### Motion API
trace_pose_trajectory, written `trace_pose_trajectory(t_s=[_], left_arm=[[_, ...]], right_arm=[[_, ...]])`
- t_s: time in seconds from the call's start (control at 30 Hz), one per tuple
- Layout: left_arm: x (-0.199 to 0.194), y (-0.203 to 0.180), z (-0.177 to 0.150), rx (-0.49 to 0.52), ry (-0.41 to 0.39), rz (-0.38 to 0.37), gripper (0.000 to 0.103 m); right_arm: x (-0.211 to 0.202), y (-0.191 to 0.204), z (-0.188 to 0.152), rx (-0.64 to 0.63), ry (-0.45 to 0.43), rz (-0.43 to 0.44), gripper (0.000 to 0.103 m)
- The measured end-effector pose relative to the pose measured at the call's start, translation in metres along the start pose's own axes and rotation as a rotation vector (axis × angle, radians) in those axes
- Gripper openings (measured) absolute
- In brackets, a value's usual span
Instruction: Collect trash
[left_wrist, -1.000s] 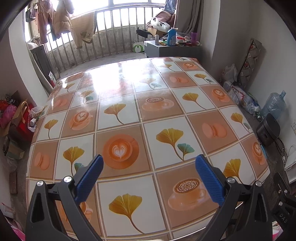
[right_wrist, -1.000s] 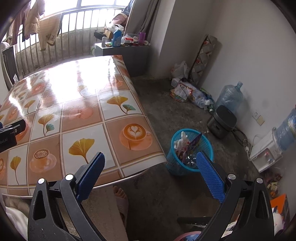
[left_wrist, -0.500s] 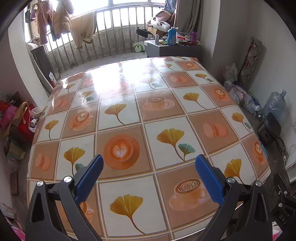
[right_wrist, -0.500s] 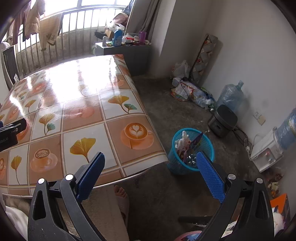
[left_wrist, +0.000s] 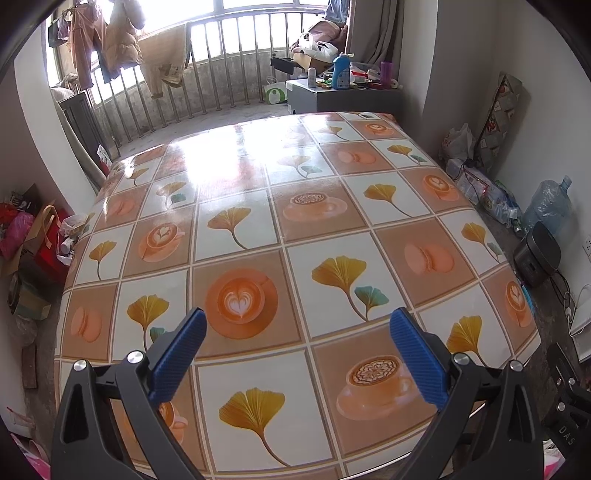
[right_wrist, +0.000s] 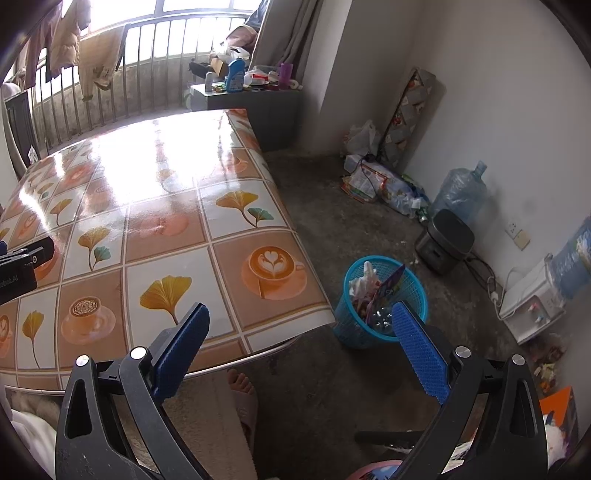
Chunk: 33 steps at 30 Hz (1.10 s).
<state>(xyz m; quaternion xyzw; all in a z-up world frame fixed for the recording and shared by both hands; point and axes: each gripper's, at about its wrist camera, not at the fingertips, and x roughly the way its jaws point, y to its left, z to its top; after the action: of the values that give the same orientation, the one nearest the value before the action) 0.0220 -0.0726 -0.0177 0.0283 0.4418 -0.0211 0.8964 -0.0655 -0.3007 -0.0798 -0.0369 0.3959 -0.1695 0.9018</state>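
My left gripper (left_wrist: 297, 354) is open and empty, held above the near edge of the table (left_wrist: 258, 206) with its patterned oilcloth. No loose trash shows on the tabletop. My right gripper (right_wrist: 301, 347) is open and empty, held over the table's right corner (right_wrist: 229, 236) and the floor. A blue mesh trash basket (right_wrist: 369, 325) stands on the floor just beyond the table corner, holding crumpled paper, a colourful wrapper and other trash. The left gripper's body shows at the left edge of the right wrist view (right_wrist: 22, 266).
A black appliance (right_wrist: 445, 240), a water jug (right_wrist: 460, 190) and bags of clutter (right_wrist: 384, 184) line the right wall. A grey cabinet (left_wrist: 343, 94) with bottles stands behind the table. A slippered foot (right_wrist: 242, 391) is under the table edge. Bags lie on the left floor (left_wrist: 33, 236).
Both views have shifted only slightly. The grippers stay open and empty in nearly the same place.
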Motion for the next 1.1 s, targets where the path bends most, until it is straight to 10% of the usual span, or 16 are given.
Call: trace_pose_trajectory(t_s=[1.1], left_arm=[[-0.0005,0.0005,-0.0016,0.006,0.005,0.000,0.097]], right_arm=[[-0.0001,0.0009,0.0020,-0.006,0.001,0.005,0.095]])
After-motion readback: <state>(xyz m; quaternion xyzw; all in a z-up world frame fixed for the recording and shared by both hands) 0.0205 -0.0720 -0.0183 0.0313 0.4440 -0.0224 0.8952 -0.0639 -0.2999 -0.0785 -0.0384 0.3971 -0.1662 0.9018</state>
